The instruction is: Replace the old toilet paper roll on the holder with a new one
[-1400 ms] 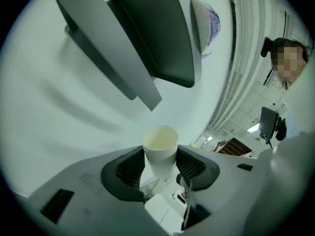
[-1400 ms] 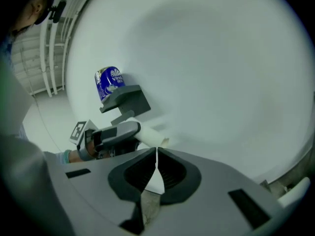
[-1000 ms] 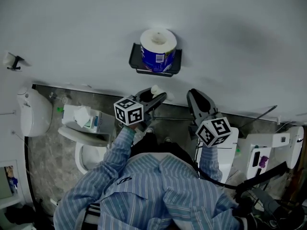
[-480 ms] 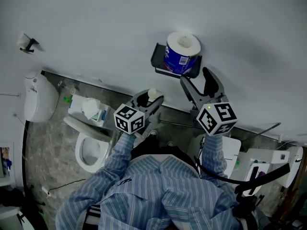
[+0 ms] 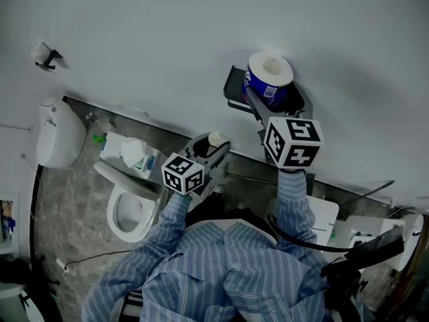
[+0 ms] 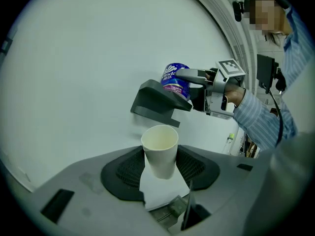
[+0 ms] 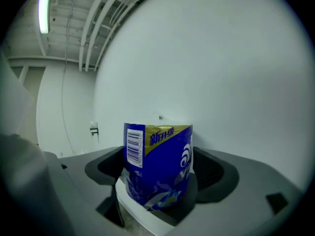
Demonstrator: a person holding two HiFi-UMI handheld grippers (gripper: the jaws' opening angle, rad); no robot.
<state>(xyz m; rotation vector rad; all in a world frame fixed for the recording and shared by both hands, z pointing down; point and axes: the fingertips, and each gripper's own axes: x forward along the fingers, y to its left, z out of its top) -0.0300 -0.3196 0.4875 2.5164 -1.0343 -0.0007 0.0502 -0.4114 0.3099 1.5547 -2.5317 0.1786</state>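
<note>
A new roll in blue wrapping (image 5: 269,72) stands upright on the black wall holder (image 5: 234,89). My right gripper (image 5: 273,96) reaches up to it. Its jaws have just been opening and now stand wide, one on each side of the roll (image 7: 157,163), not gripping it. Lower left of the holder, my left gripper (image 5: 216,143) is shut on the old bare cardboard tube (image 5: 214,138), which stands upright between the pads (image 6: 160,150). The left gripper view also shows the roll (image 6: 173,80), the holder (image 6: 152,100) and the right gripper (image 6: 191,81).
Below on the left is a toilet (image 5: 131,210) with a tissue box (image 5: 131,154) on its tank. A white wall unit (image 5: 60,139) and a small hook (image 5: 45,56) are further left. White equipment (image 5: 322,217) stands at the lower right. The wall is plain white.
The right gripper rose from below the holder up to the blue roll, and its jaws went from shut to wide around the roll. The left gripper kept the tube and shifted slightly.
</note>
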